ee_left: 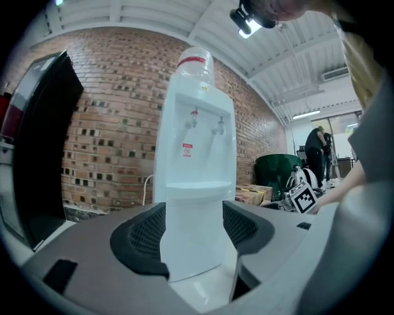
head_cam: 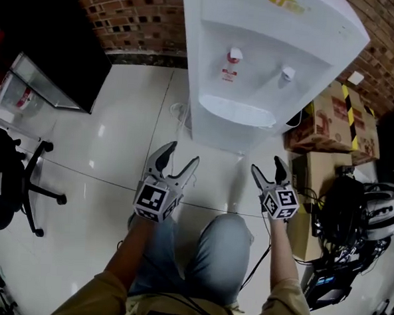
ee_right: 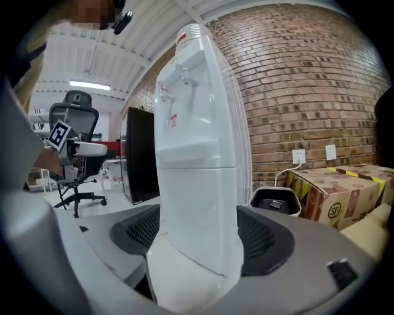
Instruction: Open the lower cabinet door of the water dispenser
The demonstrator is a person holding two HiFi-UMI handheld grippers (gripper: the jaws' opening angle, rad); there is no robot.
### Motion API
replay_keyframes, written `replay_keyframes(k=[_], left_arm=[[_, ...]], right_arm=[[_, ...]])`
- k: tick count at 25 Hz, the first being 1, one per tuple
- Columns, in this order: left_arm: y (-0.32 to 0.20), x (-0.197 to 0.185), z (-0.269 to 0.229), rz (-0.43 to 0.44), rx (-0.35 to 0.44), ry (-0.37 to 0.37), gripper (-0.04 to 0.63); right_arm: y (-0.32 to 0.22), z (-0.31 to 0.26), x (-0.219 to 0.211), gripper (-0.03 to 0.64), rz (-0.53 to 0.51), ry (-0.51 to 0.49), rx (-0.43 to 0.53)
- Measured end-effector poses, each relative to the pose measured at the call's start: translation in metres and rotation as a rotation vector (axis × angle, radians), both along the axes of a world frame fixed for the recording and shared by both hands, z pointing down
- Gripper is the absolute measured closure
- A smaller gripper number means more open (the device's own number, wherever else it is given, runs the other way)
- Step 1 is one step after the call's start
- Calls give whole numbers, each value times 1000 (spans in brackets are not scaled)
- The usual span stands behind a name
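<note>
Two grippers hover above the person's knees (head_cam: 204, 254), both empty. The left gripper (head_cam: 182, 154) has its jaws spread wide, and its own view shows only distant things between them. The right gripper (head_cam: 267, 166) is equally wide open with nothing held. Bare tiled floor (head_cam: 112, 135) lies between both grippers and the water dispenser (head_cam: 255, 70), which stands straight ahead against the brick wall (head_cam: 132, 13). Cardboard boxes (head_cam: 326, 118) sit just beside it on the person's right.

The step in hand looks like the approach, with no contact made yet. The lower cabinet door (ee_right: 197, 209) appears closed, flush with the body below the drip tray (head_cam: 236, 111). The next move probably calls for bringing one gripper low and forward to the door's free edge, then closing on a lip or handle. No view shows a handle clearly, so which side opens cannot be told.

The head view shows how both grippers stand relative to the dispenser, but it looks down so steeply that the door's face is barely seen. The right gripper view shows that face fully, with a seam (ee_right: 197, 166) across the top of it and a wall socket (ee_right: 298, 157) beyond. The left gripper view adds the bottle (ee_left: 196, 64) on top.
</note>
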State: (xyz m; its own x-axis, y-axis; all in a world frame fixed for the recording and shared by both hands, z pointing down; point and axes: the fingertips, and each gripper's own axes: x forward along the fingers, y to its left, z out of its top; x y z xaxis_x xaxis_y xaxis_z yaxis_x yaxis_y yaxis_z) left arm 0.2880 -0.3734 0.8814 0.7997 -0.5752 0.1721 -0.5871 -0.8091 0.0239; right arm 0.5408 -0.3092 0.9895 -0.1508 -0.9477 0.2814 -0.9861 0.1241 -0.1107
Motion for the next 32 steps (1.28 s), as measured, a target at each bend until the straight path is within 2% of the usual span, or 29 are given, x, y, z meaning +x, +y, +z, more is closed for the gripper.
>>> replay_keyframes(k=[5, 11, 16, 20, 23, 25, 28, 32], left_arm=[[0, -3, -3, -11, 9, 22, 319], [0, -8, -9, -30, 26, 17, 319], [1, -14, -7, -50, 18, 4, 319], [2, -16, -8, -57, 4, 4, 319], [0, -26, -9, -62, 17, 3, 319], [-1, -29, -15, -62, 16, 7, 319], [-3, -35, -16, -77, 6, 45, 319], [3, -31, -14, -61, 3, 50, 319]], right_arm=[[-14, -5, 30, 210, -16, -18, 18], [-55, -17, 65, 210, -144, 30, 8], [-86, -15, 59, 213, -238, -9, 7], [-97, -4, 48, 215, -253, -27, -12], [-104, -5, 46, 273, -218, -71, -25], [-105, -7, 46, 287, -206, -94, -33], [-102, -7, 43, 344, -228, -72, -57], [-100, -7, 42, 358, -232, -47, -82]])
